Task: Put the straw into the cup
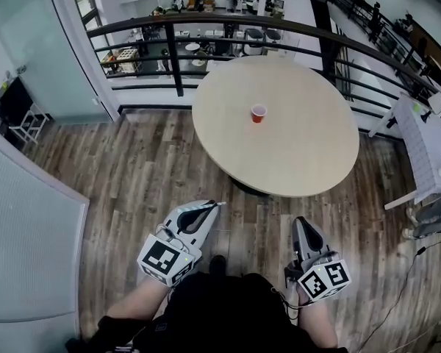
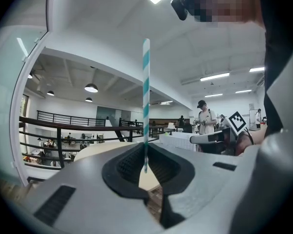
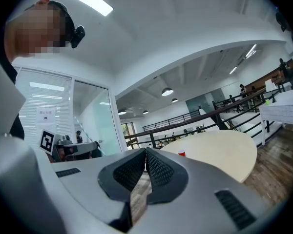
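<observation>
Left gripper (image 2: 145, 152) was clenched on the straw (image 2: 146, 96), near its lower end, long axis upright across the jaws. Cup (image 1: 259, 112) sat near the middle of the table (image 1: 309, 153), well apart, ahead and right of those jaws. Right gripper (image 3: 146, 152) was closed with nothing in it, and it looked no nearer the cup.

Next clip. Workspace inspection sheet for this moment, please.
Surface: round beige table, one item on it.
Job's things: red cup upright near the table's middle; striped straw upright in the left gripper.
Clutter: nothing seen.
Grippers: left gripper shut on the straw; right gripper shut, empty; both short of the table.
Cables: thin black cable on the wooden floor, right side.
Surroundings: dark railing beyond the table.
</observation>
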Demonstrator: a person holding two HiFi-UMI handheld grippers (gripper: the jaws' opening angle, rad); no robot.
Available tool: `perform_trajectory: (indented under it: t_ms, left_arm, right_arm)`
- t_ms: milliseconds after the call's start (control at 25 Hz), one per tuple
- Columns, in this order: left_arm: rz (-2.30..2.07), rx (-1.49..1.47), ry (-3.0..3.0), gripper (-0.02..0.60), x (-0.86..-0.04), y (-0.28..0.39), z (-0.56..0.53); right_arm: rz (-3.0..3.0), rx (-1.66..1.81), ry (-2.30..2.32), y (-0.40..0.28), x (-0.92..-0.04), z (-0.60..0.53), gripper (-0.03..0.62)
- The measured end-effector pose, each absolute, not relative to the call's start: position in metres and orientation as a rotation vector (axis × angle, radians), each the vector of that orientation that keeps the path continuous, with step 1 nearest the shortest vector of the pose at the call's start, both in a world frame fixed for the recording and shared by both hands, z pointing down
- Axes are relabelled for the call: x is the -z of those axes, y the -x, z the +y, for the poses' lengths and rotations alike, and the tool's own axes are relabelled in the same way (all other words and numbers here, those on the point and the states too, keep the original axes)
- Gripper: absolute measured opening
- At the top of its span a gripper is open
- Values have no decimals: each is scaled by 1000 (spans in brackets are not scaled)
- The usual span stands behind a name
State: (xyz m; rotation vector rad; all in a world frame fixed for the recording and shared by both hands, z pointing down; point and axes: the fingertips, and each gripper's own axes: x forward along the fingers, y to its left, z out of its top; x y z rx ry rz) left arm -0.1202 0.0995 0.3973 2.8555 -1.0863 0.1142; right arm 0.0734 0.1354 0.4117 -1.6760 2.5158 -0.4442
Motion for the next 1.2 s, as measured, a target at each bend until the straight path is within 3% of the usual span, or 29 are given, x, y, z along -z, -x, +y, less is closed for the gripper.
perform_trajectory:
  t_ms: [440,1200]
  left_arm:
    - [-1070,-128,-2843,26,-411,111,26]
    - [-1160,-125,-2765,26,-404,32,-150]
  right_arm:
    - [2493,525,1702,-87,-437,69,21]
    - [2625,583,1557,-149,-435,-118,21]
